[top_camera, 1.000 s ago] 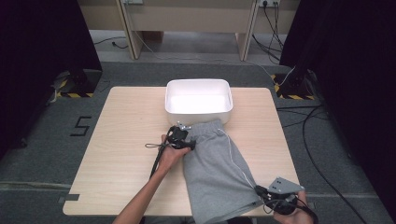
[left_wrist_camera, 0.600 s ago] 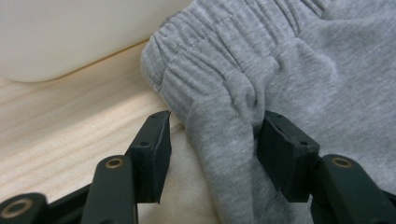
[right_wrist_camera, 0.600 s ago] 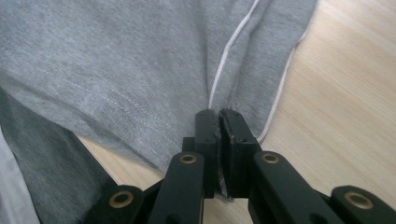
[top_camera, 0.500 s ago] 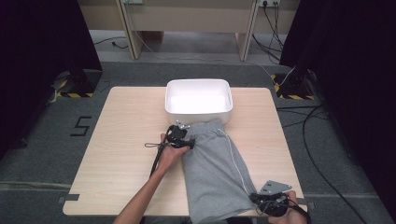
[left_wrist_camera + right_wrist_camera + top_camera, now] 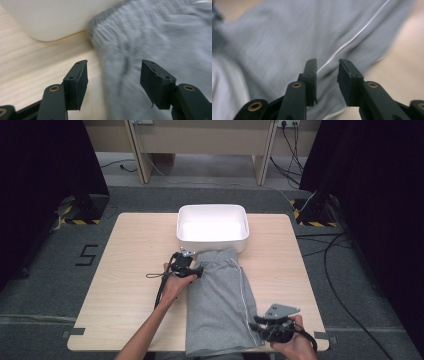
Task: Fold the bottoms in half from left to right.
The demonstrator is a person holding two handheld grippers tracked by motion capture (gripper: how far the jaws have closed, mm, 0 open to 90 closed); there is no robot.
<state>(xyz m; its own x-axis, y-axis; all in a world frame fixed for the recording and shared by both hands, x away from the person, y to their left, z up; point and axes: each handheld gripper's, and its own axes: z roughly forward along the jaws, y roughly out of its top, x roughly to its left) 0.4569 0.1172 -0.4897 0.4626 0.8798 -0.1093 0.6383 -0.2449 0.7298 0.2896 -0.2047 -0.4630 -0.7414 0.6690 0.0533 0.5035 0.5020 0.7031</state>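
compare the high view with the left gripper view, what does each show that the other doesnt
High view alone: the whole table, the full length of the grey shorts running to the near edge, both hands, the right tongs at the hem and dark curtains around. Left gripper view alone: the left tongs close up, open, with nothing between them, above the ribbed waistband. Both: the white tub, the shorts and the wooden tabletop.

lab | black curtains [image 5: 45,175] | floor cables [image 5: 345,270] | hazard tape [image 5: 75,221]
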